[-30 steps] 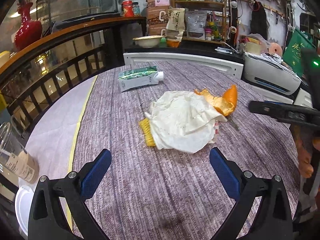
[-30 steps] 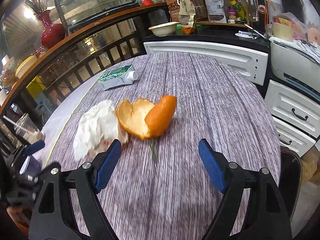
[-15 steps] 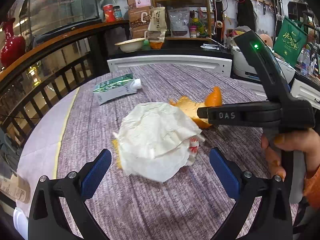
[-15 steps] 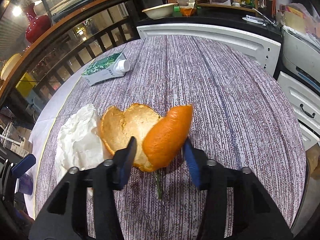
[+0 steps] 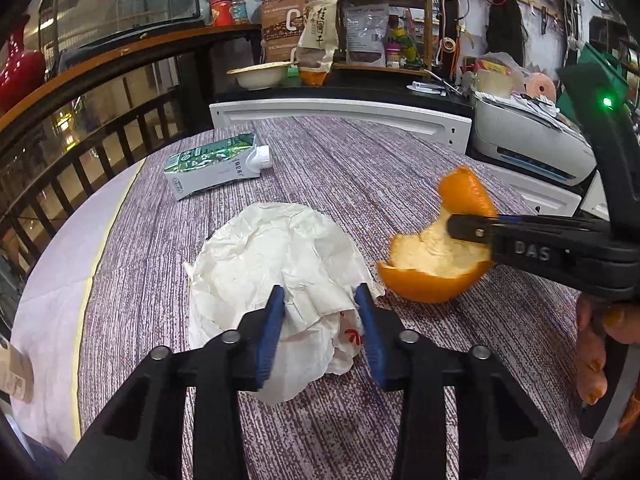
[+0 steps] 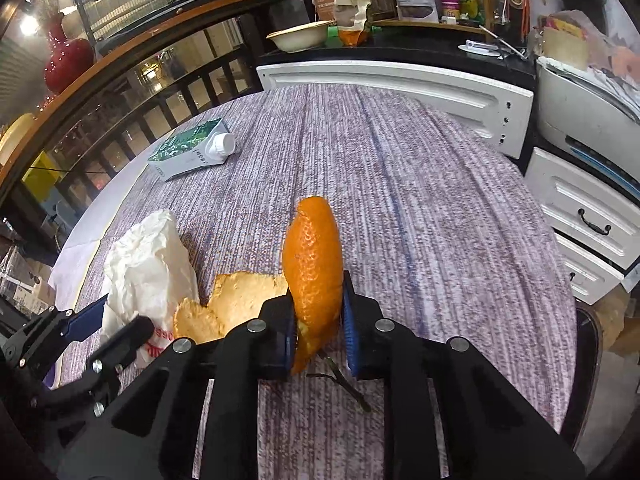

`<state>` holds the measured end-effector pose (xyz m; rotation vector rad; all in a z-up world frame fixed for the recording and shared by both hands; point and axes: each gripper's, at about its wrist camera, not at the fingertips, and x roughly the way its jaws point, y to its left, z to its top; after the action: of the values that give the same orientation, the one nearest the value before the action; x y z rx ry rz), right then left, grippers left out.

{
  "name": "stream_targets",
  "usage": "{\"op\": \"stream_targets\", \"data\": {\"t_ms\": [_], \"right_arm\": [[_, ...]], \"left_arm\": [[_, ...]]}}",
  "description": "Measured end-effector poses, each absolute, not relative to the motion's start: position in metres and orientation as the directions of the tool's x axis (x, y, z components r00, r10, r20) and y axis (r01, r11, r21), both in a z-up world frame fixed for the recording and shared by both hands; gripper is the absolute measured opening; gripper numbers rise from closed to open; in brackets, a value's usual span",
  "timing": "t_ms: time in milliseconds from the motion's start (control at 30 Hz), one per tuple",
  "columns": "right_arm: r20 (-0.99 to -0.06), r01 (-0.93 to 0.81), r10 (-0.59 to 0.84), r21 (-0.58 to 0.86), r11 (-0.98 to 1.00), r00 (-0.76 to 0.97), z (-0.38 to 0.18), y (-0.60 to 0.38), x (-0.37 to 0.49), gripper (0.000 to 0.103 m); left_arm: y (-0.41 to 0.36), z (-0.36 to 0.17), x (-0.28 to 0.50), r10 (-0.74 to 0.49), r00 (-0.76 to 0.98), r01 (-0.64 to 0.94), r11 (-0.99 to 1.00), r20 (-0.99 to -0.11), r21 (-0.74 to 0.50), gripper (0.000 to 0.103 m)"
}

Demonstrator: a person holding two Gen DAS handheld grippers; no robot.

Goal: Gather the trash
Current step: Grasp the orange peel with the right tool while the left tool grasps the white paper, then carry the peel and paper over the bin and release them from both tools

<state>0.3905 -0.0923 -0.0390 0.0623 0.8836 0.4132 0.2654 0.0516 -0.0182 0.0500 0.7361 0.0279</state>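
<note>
A crumpled white paper wrapper lies on the purple woven table. My left gripper has closed its blue pads on the wrapper's near edge. An orange peel sits just right of the wrapper. My right gripper is shut on the peel, which stands upright between its pads. The right gripper also shows in the left wrist view, reaching in from the right. The wrapper also shows in the right wrist view. A green and white carton lies on its side farther back.
A small dark stem lies on the table under my right gripper. White drawers and a printer stand at the right. A black counter with a bowl is behind the table. A railing runs along the left.
Both grippers were open a second ago. The right one closed on the orange peel, then the left one moved forward and closed on the white wrapper.
</note>
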Motion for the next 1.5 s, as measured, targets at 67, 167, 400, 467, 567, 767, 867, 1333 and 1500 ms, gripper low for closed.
{"op": "stream_targets", "data": {"t_ms": [67,167,400,467,567,767,867,1333,1500], "right_arm": [[-0.731,-0.318,0.371,0.218,0.923,0.573,-0.037,-0.100,0.388,0.019],[-0.722,-0.305,0.376,0.235,0.923,0.580,-0.035,-0.113,0.384,0.019],[-0.691,-0.291,0.383,0.254,0.922,0.612,-0.024,-0.140,0.367,0.019],[-0.683,-0.290,0.387,0.258,0.921,0.619,-0.021,-0.146,0.362,0.019],[-0.672,-0.291,0.388,0.258,0.921,0.631,-0.017,-0.155,0.352,0.019],[-0.650,-0.284,0.377,0.249,0.926,0.660,-0.008,-0.174,0.331,0.019],[-0.638,-0.266,0.350,0.229,0.937,0.686,-0.005,-0.187,0.321,0.019],[-0.646,-0.083,0.195,0.200,0.976,0.738,-0.019,-0.291,0.298,0.019],[-0.683,0.002,0.134,0.195,0.981,0.718,-0.042,-0.332,0.301,0.019]], "left_arm": [[0.054,-0.016,0.261,0.036,0.751,-0.013,0.999,-0.659,0.039,0.028],[0.057,-0.008,0.252,0.025,0.769,-0.018,1.000,-0.639,0.017,0.026],[0.067,0.013,0.229,0.004,0.806,-0.028,0.999,-0.592,-0.033,0.026],[0.070,0.019,0.221,0.000,0.817,-0.033,0.998,-0.576,-0.047,0.026],[0.075,0.028,0.209,-0.006,0.829,-0.034,0.998,-0.559,-0.062,0.026],[0.081,0.044,0.188,-0.012,0.853,-0.039,0.995,-0.521,-0.087,0.026],[0.077,0.045,0.183,-0.029,0.853,-0.025,0.995,-0.521,-0.096,0.026],[-0.007,0.040,0.185,-0.173,0.833,0.147,0.985,-0.525,-0.092,0.026],[-0.045,0.040,0.186,-0.231,0.819,0.218,0.972,-0.525,-0.087,0.026]]}}
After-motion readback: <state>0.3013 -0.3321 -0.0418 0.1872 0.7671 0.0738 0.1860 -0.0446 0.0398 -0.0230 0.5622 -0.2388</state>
